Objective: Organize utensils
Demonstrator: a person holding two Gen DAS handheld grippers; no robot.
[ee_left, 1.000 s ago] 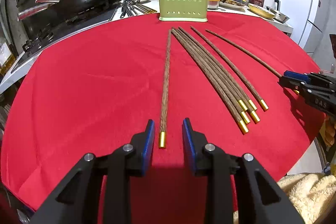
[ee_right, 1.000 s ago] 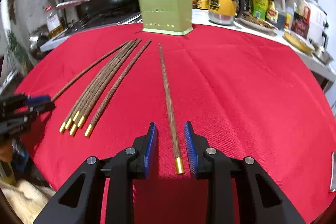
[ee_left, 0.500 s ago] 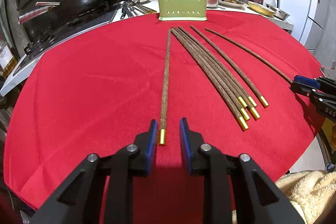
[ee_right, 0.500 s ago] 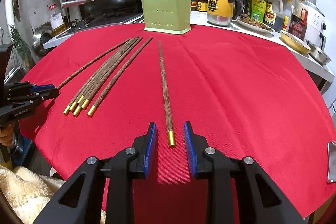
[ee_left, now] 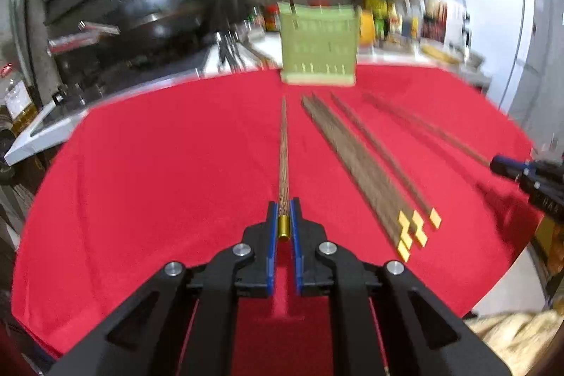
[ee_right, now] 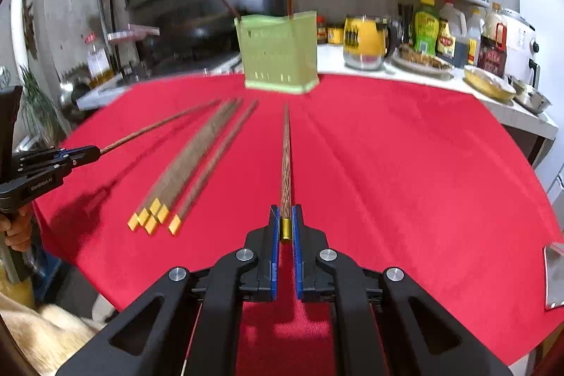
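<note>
Left tongs (ee_left: pixel 284 228) angled downward, pinching a chopstick (ee_left: pixel 283 164), right tongs (ee_right: pixel 286 228) likewise pinching another chopstick (ee_right: pixel 286 164)

Both grippers look the same: left gripper (ee_left: pixel 283 217) and right gripper (ee_right: pixel 286 221) have black angular arms, blue pads (ee_right: pixel 275 245), silver screws (ee_left: pixel 241 250), plus white lettering on the side.

Red-clothed table (ee_right: pixel 405 164), loose chopsticks (ee_right: pixel 190 171), green holder (ee_right: pixel 278 59)

Yellow mug (ee_right: pixel 365 41) beside bottles (ee_right: pixel 426 27); wok (ee_left: pixel 155 23) behind
</note>
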